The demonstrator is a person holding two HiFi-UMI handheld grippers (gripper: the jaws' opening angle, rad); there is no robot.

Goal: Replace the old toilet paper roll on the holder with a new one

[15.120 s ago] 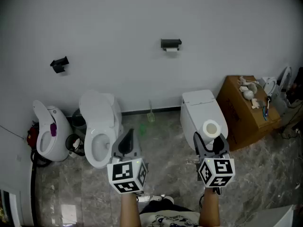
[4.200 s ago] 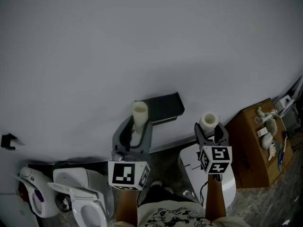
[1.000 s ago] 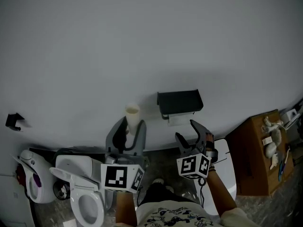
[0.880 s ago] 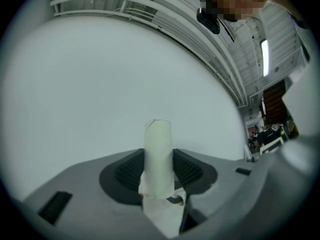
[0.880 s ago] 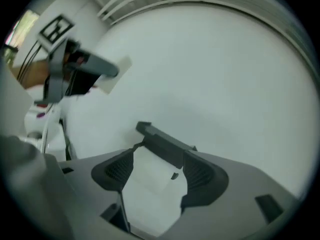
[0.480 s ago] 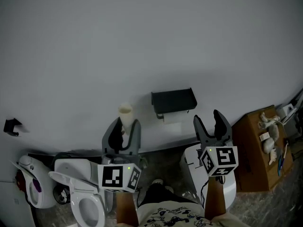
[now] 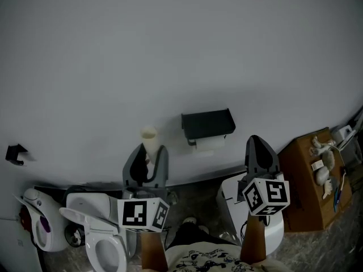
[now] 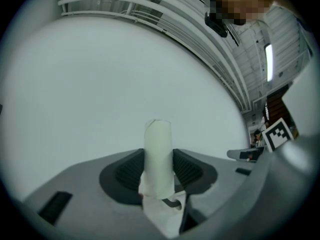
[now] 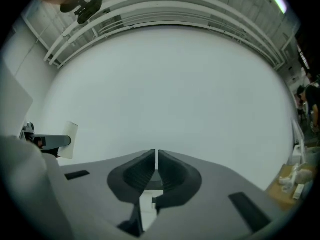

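Observation:
My left gripper (image 7: pixel 150 148) is shut on the old roll (image 7: pixel 149 136), a thin pale cardboard tube that stands upright between the jaws; in the left gripper view the old roll (image 8: pixel 158 156) fills the gap of the left gripper (image 8: pixel 159 160). The black holder (image 7: pixel 207 122) hangs on the white wall to the right of the tube, with a white new roll (image 7: pixel 209 145) under its cover. My right gripper (image 7: pixel 260 143) is held up to the right of the holder. Its jaws have just been closing and the right gripper (image 9: pixel 156 155) is shut with nothing between them.
A white toilet (image 7: pixel 100 238) with its lid up stands at the lower left, beside a white and purple unit (image 7: pixel 37 226). Another toilet's tank (image 7: pixel 231 200) lies below my right gripper. A brown cardboard box (image 7: pixel 309 183) with small items stands at the right. A black wall fitting (image 7: pixel 14 153) is at far left.
My right gripper has risen, rolled upright and gone from wide open to shut, empty. The left gripper has kept still with the old roll.

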